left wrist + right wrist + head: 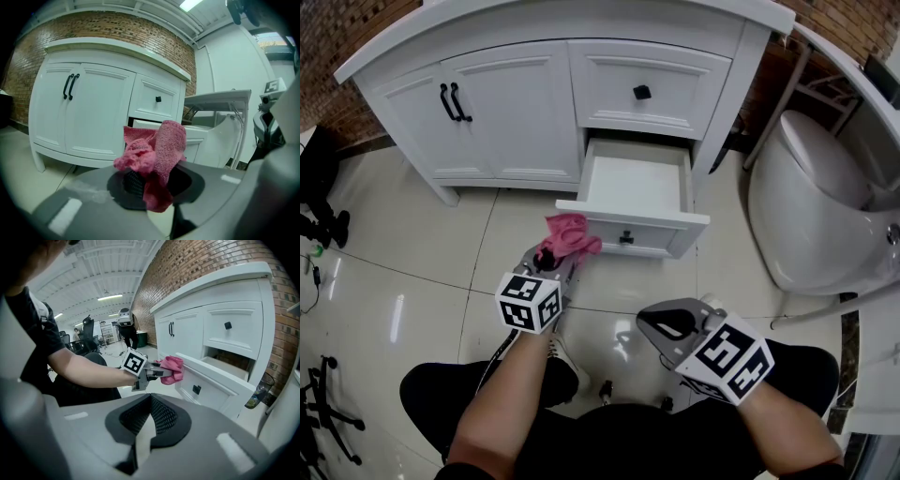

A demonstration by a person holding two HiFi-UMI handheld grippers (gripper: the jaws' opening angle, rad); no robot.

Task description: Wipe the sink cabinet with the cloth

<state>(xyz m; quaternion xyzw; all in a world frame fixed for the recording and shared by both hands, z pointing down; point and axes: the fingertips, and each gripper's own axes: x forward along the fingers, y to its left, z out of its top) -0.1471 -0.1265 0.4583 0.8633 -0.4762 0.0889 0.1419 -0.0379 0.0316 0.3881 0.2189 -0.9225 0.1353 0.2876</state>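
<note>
My left claw [150, 185] is clamped on the pink cloth [157, 150], a knit-textured rag bunched into a lump. It bulges above the jaws, and a tail of it hangs down between them. I hold it at the left end of the open drawer [637, 192], low on the white sink cabinet [506, 103], where it looks to touch the top corner of the drawer's front. My right claw [150, 416] has its jaws closed together on nothing and hangs over the tiled floor [412, 253], apart from the cabinet. Above the open drawer is a shut one with a black knob [642, 92]; to its left are two doors with black handles [455, 101]. A white toilet [811, 206] stands near the cabinet's right side.
</note>
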